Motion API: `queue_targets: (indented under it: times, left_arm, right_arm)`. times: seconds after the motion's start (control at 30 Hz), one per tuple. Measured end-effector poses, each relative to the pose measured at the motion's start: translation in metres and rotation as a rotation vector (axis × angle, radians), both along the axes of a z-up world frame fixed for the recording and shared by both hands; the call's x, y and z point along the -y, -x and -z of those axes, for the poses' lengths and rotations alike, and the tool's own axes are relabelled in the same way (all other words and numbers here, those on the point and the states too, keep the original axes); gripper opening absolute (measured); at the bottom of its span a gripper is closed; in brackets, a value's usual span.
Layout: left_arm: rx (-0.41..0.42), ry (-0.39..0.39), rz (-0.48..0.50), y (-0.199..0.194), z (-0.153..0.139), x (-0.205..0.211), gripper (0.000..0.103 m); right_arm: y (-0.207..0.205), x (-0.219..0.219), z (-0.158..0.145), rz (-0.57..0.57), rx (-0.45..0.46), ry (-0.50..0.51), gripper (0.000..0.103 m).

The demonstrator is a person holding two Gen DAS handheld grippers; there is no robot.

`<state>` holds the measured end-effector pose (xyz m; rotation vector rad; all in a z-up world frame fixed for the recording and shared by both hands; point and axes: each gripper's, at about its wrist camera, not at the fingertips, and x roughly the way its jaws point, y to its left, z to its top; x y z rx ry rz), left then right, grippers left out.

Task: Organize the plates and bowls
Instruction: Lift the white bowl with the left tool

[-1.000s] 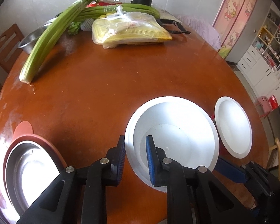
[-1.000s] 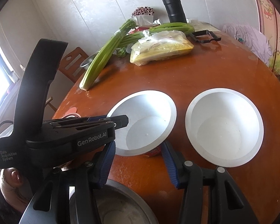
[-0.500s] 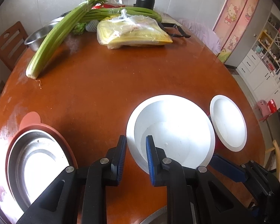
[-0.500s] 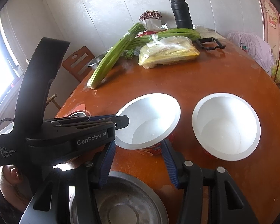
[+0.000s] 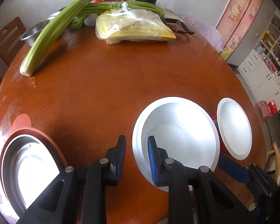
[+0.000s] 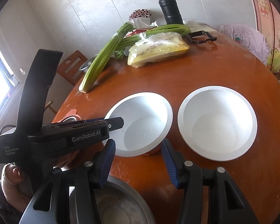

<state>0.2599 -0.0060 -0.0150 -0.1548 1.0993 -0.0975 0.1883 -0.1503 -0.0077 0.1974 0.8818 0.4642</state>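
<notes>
Left gripper (image 5: 135, 157) ribbed blue pads opening astride smooth white bowl (image 5: 177, 136) rim; right gripper (image 6: 138, 161) narrow, empty.

The left gripper (image 5: 136, 155) is being opened, and the rim of the near white bowl (image 5: 177, 138) is released from its pads. A wider gap is now seen between the jaws.
</notes>
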Motion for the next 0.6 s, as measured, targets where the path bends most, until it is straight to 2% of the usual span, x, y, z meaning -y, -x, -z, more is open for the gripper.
queue_targets:
  times: [0.13, 0.6]
  left_arm:
    - [0.002, 0.022, 0.017, -0.004, 0.003, 0.003, 0.019]
    - [0.048, 0.033, 0.038, 0.012, -0.016, 0.006, 0.018]
  right_arm:
    - [-0.006, -0.003, 0.003, 0.005, 0.008, 0.022, 0.052]
    - [0.001, -0.005, -0.007, -0.010, 0.059, 0.033, 0.052]
